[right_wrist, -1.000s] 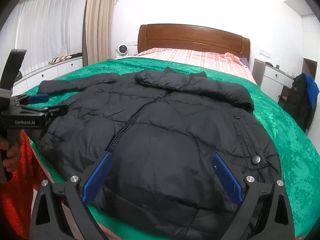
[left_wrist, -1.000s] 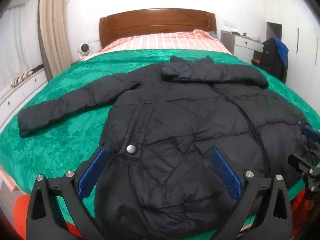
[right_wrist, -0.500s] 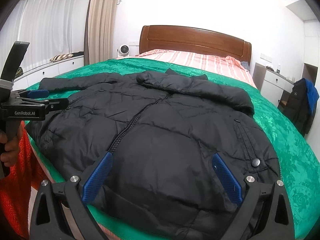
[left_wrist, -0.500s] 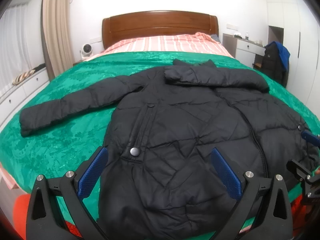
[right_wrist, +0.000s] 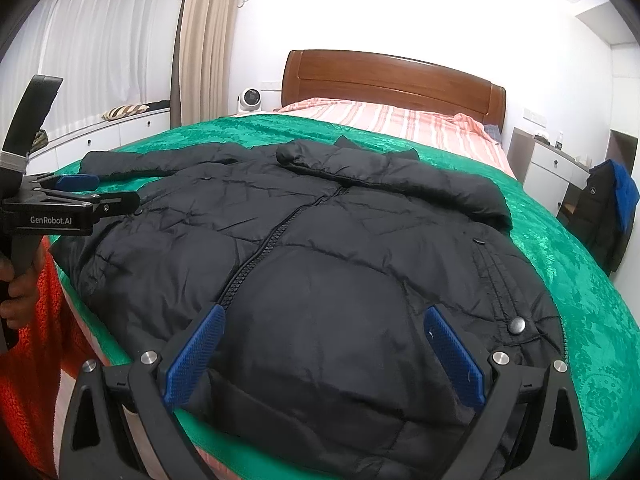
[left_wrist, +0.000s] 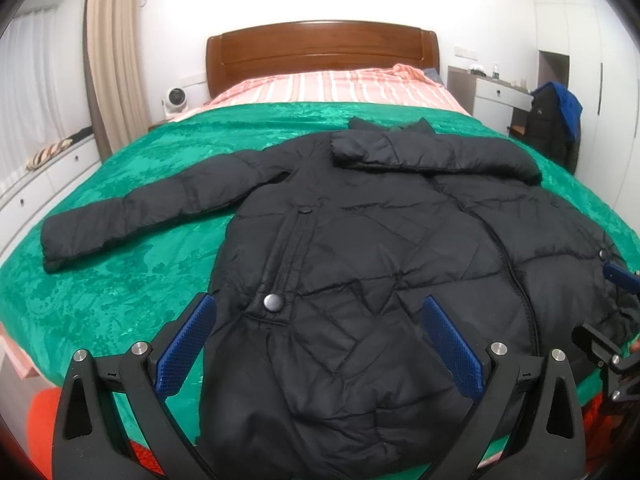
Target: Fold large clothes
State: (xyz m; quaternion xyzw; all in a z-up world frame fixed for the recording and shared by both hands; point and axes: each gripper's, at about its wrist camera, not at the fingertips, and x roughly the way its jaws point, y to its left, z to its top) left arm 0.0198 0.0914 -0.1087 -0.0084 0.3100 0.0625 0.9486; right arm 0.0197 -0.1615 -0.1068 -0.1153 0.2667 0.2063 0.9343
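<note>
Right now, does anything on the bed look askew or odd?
Only the coat: one sleeve lies stretched out over the green blanket, while the other is folded across the chest below the collar. Nothing looks damaged. Both grippers are open, holding nothing.

You cannot see the black jacket's (left_wrist: 360, 260) hem whole: in the left wrist view it runs behind the left gripper's (left_wrist: 320, 344) black frame at the bottom of the frame. Its right sleeve lies folded across the chest, so the collar beneath is mostly covered. At the lower right edge, the right gripper (left_wrist: 616, 320) is cut off; only one blue pad and part of its frame show. In the right wrist view, your hand (right_wrist: 16, 292) is clipped by the left edge. On the nightstand (right_wrist: 548, 164) at right, the small items are too tiny to identify.
</note>
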